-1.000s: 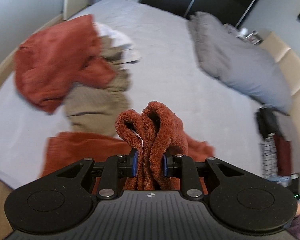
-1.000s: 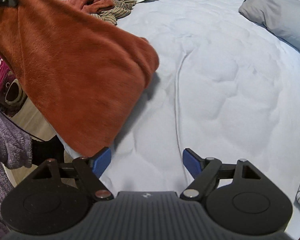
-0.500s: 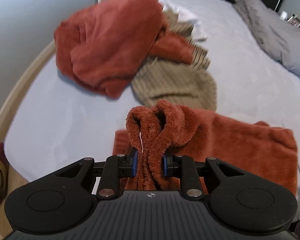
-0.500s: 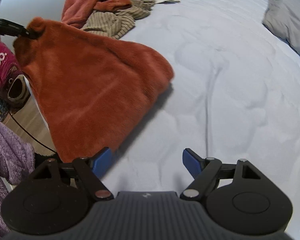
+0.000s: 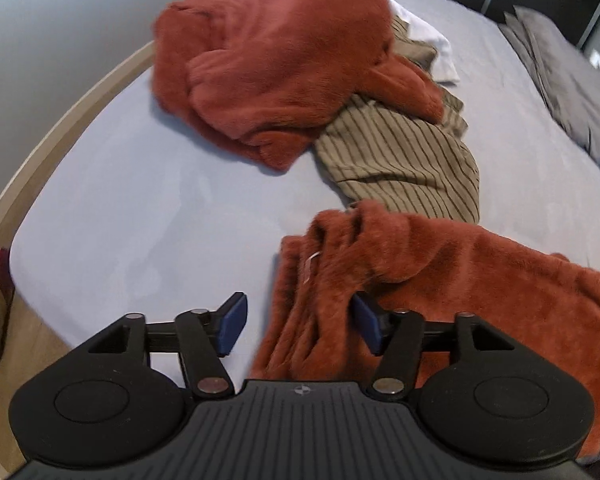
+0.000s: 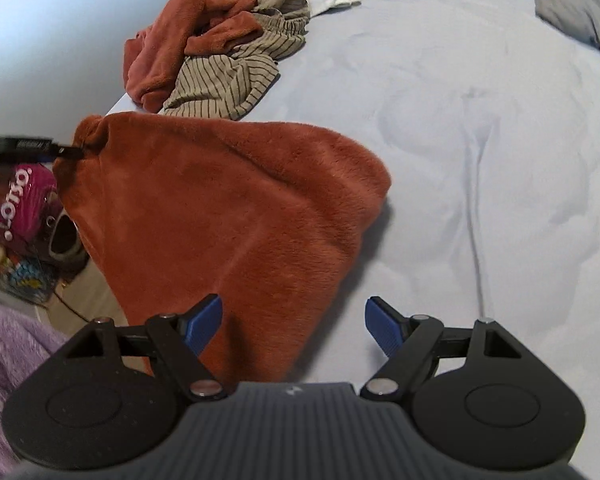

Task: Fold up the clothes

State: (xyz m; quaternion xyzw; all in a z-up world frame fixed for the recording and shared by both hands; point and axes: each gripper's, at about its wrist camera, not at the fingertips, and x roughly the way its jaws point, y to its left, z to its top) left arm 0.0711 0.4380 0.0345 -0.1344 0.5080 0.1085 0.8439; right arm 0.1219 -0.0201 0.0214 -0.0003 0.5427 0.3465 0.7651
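The left claw (image 5: 296, 326), its jaws opening, is letting go of the rust fleece garment's (image 5: 452, 280) bunched corner (cloth between them yet), the garment stretching rightward across the bed (image 5: 140, 200). The right claw (image 6: 294, 330) gapes empty, the fleece just left of it.

Black left gripper (image 5: 296, 324) and right gripper (image 6: 294, 328), blue-padded fingers (image 6: 204, 322), silver screws, ribbed bodies.
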